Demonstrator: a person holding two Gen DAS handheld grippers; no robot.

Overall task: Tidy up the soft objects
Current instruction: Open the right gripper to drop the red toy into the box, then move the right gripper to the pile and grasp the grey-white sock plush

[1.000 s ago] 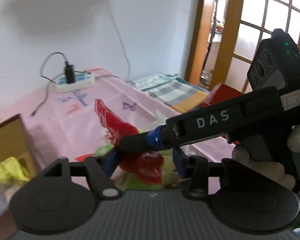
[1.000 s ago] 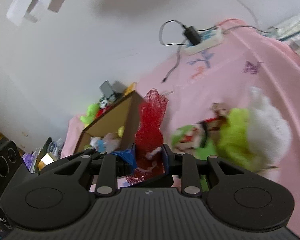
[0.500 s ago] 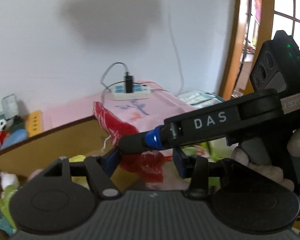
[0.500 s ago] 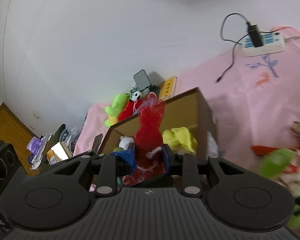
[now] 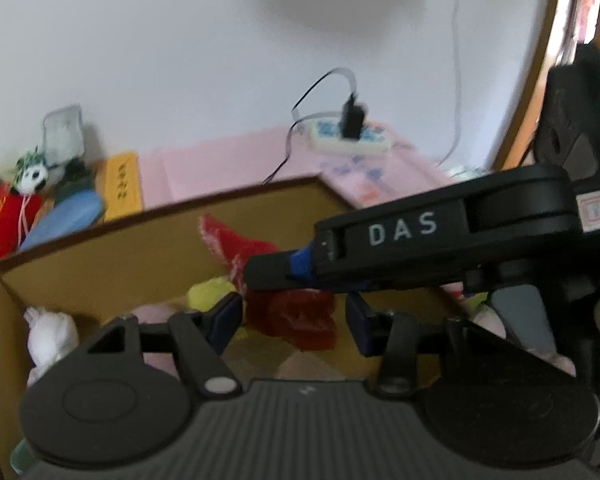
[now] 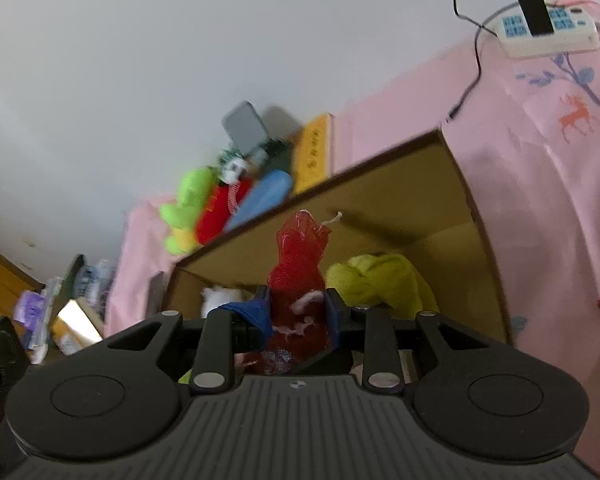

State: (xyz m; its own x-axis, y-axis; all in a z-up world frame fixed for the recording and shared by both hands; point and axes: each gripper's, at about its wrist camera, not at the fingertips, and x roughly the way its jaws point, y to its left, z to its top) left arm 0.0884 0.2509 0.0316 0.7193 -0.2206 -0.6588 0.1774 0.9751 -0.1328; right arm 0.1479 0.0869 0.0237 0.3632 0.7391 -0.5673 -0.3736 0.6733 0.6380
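Your right tongs (image 6: 298, 312), just easing open, gripped the red mesh pouch (image 6: 300, 256) over the cardboard box (image 6: 404, 184) holding yellow plush (image 6: 376, 280); left tongs (image 5: 294, 320) gaped around it, pink bedsheet (image 6: 540, 168) beyond.

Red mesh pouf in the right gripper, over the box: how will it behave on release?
The red mesh pouf looks floppy: crumpled netting, bunched between the right gripper, whose jaws have just been opening. Probably very light. It should land limp in the cardboard box, unlikely to roll.
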